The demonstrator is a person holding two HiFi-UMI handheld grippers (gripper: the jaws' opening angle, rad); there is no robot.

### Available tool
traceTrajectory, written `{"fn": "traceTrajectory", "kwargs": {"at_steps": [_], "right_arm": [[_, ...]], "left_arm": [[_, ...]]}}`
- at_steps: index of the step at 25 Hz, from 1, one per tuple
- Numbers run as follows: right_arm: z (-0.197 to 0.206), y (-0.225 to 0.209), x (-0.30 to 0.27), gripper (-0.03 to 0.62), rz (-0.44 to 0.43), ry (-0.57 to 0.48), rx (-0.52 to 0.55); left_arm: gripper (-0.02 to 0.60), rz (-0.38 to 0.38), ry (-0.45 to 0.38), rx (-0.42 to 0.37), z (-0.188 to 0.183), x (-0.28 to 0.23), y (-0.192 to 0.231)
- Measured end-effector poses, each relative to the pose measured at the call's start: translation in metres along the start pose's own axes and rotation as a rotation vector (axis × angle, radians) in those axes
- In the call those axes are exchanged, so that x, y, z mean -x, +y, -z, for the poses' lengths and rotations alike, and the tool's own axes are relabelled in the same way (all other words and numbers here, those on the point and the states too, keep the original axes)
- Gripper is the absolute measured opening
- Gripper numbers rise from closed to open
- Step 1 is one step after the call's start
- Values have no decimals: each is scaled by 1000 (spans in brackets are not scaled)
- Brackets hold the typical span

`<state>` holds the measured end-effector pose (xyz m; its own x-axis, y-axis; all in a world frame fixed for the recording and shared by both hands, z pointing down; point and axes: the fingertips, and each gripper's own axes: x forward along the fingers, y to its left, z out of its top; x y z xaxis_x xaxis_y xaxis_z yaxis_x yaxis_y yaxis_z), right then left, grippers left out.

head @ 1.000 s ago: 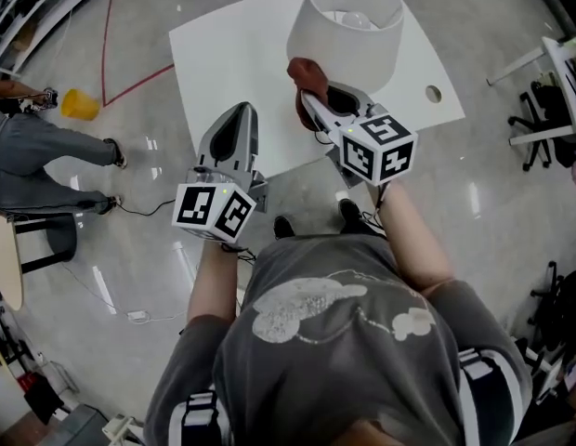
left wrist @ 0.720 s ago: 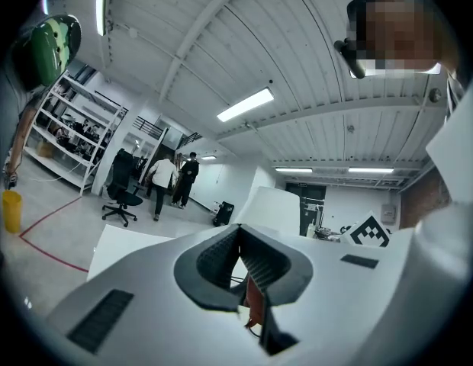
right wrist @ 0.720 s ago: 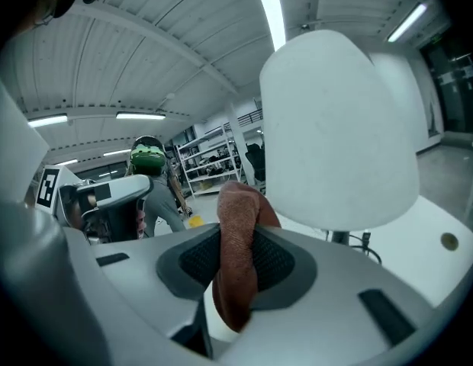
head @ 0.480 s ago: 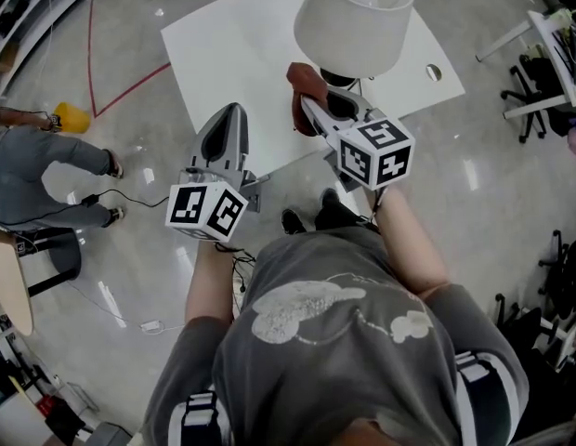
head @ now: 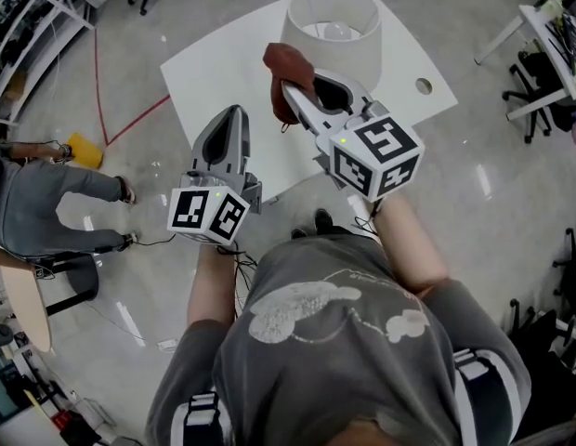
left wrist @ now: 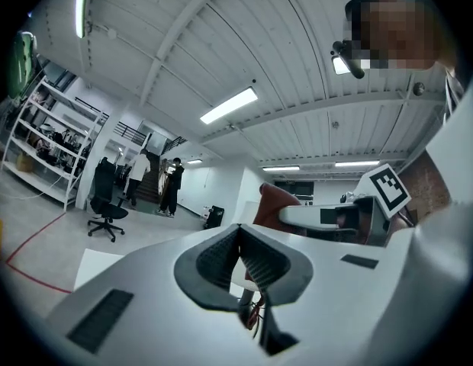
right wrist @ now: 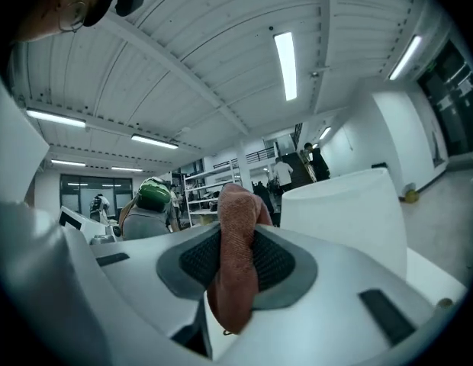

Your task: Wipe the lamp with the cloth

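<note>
A white lamp with a drum shade (head: 333, 28) stands on the small white table (head: 223, 59); the shade (right wrist: 347, 212) also fills the right of the right gripper view. My right gripper (head: 290, 89) is shut on a rust-brown cloth (head: 286, 72), held up just left of the shade. The cloth (right wrist: 235, 254) is pinched between the ribbed pads and pokes out above them. My left gripper (head: 229, 124) hovers over the table's near edge, shut and empty. From the left gripper view, the cloth (left wrist: 276, 204) and right gripper show ahead to the right.
A person (head: 37, 203) sits at far left beside a yellow object (head: 82, 150) on the floor. Red tape (head: 130, 119) runs across the floor. Office chairs (head: 539, 100) and a desk stand at right. The table has a hole (head: 424, 86) near its right corner.
My right gripper has lifted with the cloth, up along the left side of the lampshade. The left gripper has stayed about where it was.
</note>
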<state>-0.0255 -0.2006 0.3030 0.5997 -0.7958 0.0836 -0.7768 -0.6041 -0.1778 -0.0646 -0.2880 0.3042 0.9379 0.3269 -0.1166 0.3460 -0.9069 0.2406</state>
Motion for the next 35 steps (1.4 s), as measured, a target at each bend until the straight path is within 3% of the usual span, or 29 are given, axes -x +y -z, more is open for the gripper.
{"fn": "traceTrajectory", "kwargs": {"at_steps": [5, 13, 20, 26, 35], "right_arm": [[-17, -21, -9, 91, 94, 12, 102], [15, -6, -38, 91, 178, 75, 80], [61, -11, -51, 91, 312, 149, 21], [97, -12, -60, 91, 396, 200, -98], [84, -1, -71, 91, 545, 132, -100]], "left_arm": [[8, -15, -28, 6, -10, -12, 8], [8, 78, 32, 55, 8, -21, 39], [8, 200, 85, 91, 22, -27, 57], [8, 278, 105, 115, 25, -24, 82], [8, 371, 139, 141, 22, -13, 119]]}}
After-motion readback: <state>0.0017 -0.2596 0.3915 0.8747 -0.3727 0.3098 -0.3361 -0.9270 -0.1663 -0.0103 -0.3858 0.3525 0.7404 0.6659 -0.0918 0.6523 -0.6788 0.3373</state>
